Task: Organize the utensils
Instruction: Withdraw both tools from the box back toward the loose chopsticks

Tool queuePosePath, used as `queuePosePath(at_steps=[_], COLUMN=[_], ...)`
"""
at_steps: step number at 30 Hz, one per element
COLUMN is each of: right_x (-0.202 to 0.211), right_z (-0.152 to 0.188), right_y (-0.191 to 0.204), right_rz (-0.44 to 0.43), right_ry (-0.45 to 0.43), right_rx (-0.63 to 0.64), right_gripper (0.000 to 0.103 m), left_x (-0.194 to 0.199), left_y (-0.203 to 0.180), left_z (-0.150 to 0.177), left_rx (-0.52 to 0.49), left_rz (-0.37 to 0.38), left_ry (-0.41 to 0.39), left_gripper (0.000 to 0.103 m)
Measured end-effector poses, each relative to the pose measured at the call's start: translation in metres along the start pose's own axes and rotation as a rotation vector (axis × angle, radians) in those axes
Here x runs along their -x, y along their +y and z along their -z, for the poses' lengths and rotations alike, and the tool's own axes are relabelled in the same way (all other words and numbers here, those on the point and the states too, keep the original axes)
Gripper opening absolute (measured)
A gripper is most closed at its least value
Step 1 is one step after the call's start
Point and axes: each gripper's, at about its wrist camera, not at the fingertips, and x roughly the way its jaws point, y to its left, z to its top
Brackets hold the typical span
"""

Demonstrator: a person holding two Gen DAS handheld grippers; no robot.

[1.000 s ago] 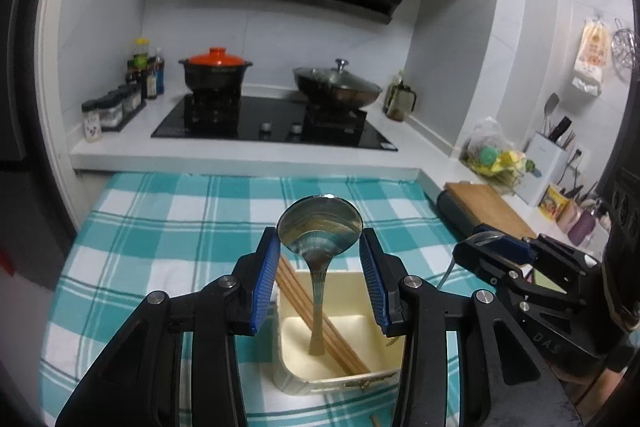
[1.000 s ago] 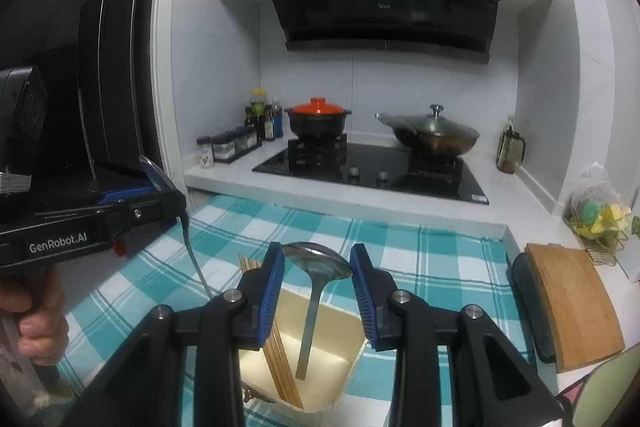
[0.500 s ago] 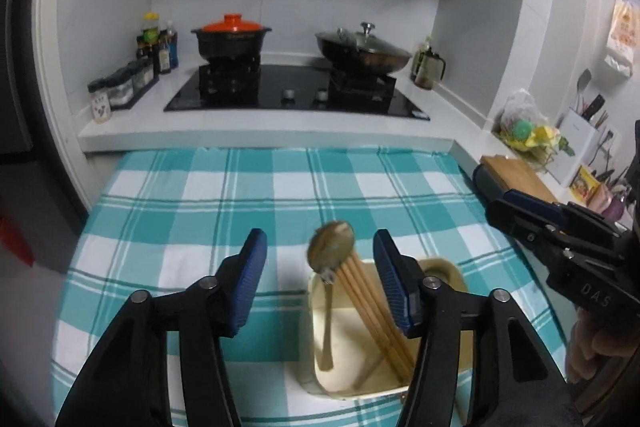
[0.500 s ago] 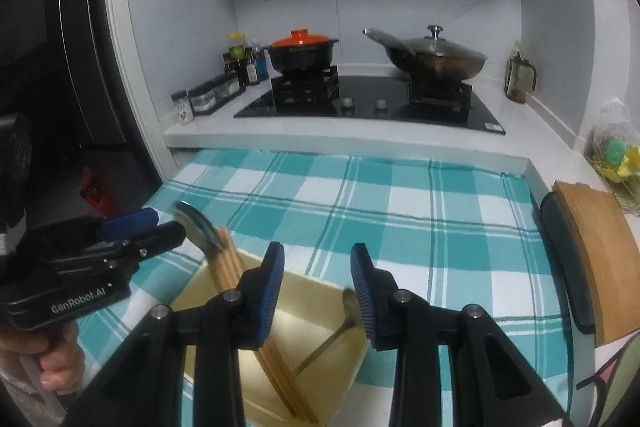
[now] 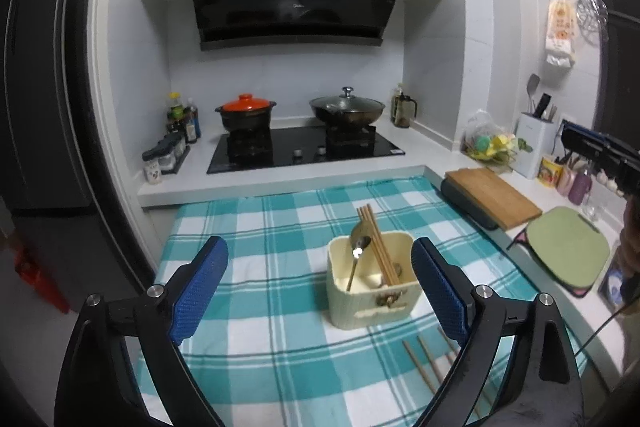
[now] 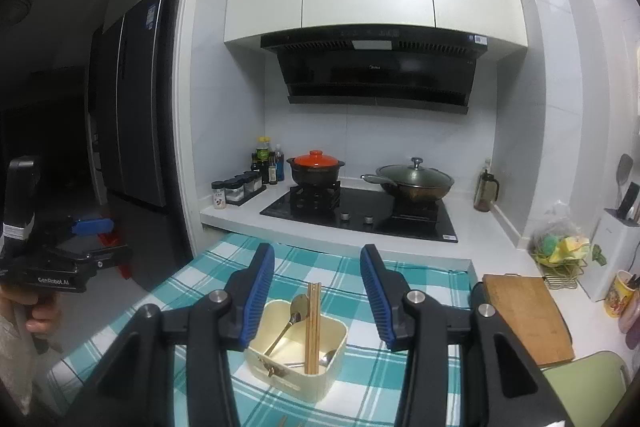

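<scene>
A cream utensil box [image 5: 374, 301] [image 6: 296, 367] stands on the teal checked cloth [image 5: 256, 267]. In it a metal spoon [image 5: 359, 247] [image 6: 299, 309] leans bowl up beside a bundle of wooden chopsticks [image 5: 378, 247] [image 6: 312, 323], and a second spoon [image 6: 327, 357] lies low in the box. Loose chopsticks [image 5: 424, 363] lie on the cloth in front of the box. My left gripper [image 5: 318, 247] hangs back above the cloth, jaws opening wide, nothing held. My right gripper [image 6: 317, 253] is also back from the box, jaws opening, empty.
A wooden cutting board [image 5: 494, 197] and a green mat [image 5: 568, 251] lie to the right. Behind the cloth is a hob [image 5: 304, 147] with an orange-lidded pot [image 5: 246, 111] and a wok [image 5: 346, 109]. Spice jars [image 5: 164, 155] stand at the left. A hand holds the left gripper [image 6: 60, 259].
Both grippers let go of their spoons, which now rest in the box. Both pulled back and up from the box, and their jaws stand wider.
</scene>
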Motion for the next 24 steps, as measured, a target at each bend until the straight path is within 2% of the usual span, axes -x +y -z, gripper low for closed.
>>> queuePosePath(at_steps=[5,10,13,17,21,24], right_x=[0.06,0.087,0.087,0.077,0.067,0.065], right_z=[0.025,0.074,0.115,0.187,0.25,0.282], right_y=[0.014,0.022,0.019,0.017,0.01,0.008], right_rz=[0.03,0.107,0.133,0.181,0.185,0.21], right_ry=[0.007,0.064,0.137,0.256,0.355,0.393], right_rx=[0.06,0.103,0.076,-0.007,-0.145,-0.169], right_gripper=[0.046,0.046,0.046,0.046,0.046,0.046], left_x=[0.02,0.002,-0.016,-0.039,-0.056,-0.06], left_y=[-0.019,-0.051,-0.072,-0.095,-0.113,-0.12], left_z=[0.054,0.119,0.157,0.197,0.217,0.223], left_rx=[0.001,0.015,0.028,0.048,0.021,-0.023], left_rz=[0.044,0.073,0.08,0.077,0.028,-0.005], left_ry=[0.066,0.193,0.274,0.358,0.4,0.405], left_gripper=[0.097,0.097,0.097,0.097,0.097,0.097])
